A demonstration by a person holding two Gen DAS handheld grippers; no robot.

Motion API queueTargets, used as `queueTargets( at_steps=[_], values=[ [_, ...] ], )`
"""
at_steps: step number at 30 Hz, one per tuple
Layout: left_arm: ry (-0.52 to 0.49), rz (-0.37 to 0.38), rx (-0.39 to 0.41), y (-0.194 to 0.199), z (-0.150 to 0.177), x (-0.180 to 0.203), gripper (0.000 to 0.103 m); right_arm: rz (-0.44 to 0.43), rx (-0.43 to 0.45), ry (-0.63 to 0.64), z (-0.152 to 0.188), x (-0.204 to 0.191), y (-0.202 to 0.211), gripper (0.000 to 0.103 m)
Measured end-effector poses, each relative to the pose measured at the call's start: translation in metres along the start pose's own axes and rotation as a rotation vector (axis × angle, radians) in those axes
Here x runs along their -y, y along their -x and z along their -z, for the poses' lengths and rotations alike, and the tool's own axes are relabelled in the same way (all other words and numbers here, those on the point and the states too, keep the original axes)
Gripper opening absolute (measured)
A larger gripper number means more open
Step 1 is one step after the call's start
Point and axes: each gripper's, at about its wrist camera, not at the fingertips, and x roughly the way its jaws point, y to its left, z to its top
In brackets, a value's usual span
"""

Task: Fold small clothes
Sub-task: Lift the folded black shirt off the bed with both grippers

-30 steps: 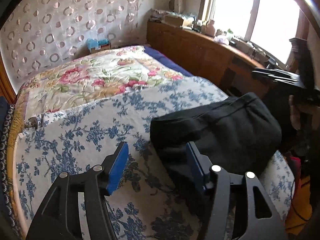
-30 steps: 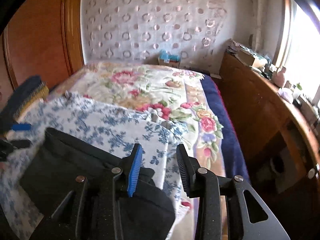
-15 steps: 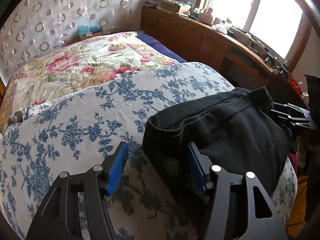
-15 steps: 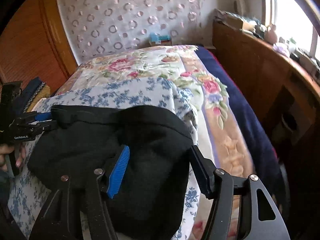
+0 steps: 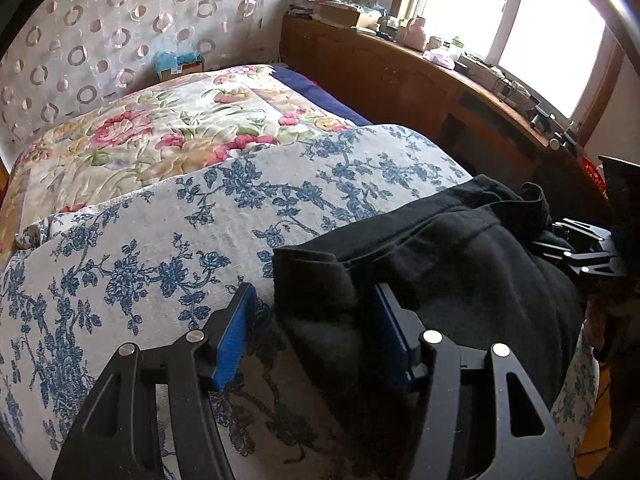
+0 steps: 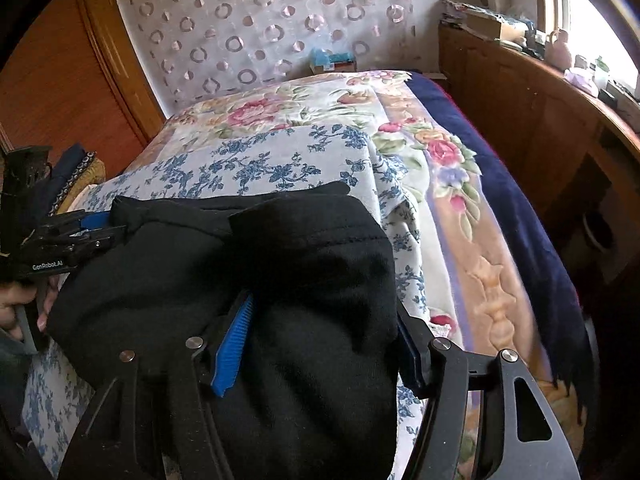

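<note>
Garment [image 5: 460, 264], black, lies on blue-flowered cover [image 5: 160, 248]. Left gripper [image 5: 312, 332] jaws wide at its edge. Right gripper [image 6: 324, 340] jaws, just opening, straddle it.

Daylight from window [image 5: 552, 36] — glare blown out; fisheye edges bent, dark corners.

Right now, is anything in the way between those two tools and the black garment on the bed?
Nothing visible. The black garment lies on the blue-flowered cloth, its edge already between the open left tool, and its bulk between the right tool, whose jaws have just been opening.
</note>
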Motion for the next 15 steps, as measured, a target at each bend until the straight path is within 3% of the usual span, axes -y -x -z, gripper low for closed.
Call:
queueTargets(
  at_steps=[6,8,12,14,15],
  values=[
    [0.023,0.07,-0.001,-0.001,-0.001,0.003,0.06,-0.006,0.006,0.013,0.005,-0.005,-0.002,0.062],
    [0.025,0.086,-0.004,-0.002,-0.002,0.006,0.059,-0.018,0.006,0.019,0.006,-0.008,-0.004,0.053],
    [0.018,0.109,-0.003,-0.003,-0.003,0.01,0.041,-0.048,0.01,0.037,0.007,-0.011,-0.006,0.04],
    [0.014,0.108,-0.006,-0.003,-0.003,0.009,0.022,-0.067,0.013,0.05,0.008,-0.012,-0.005,0.03],
    [0.019,0.12,-0.011,-0.002,-0.003,0.008,0.018,-0.069,0.016,0.06,0.008,-0.012,-0.004,0.027]
  ],
)
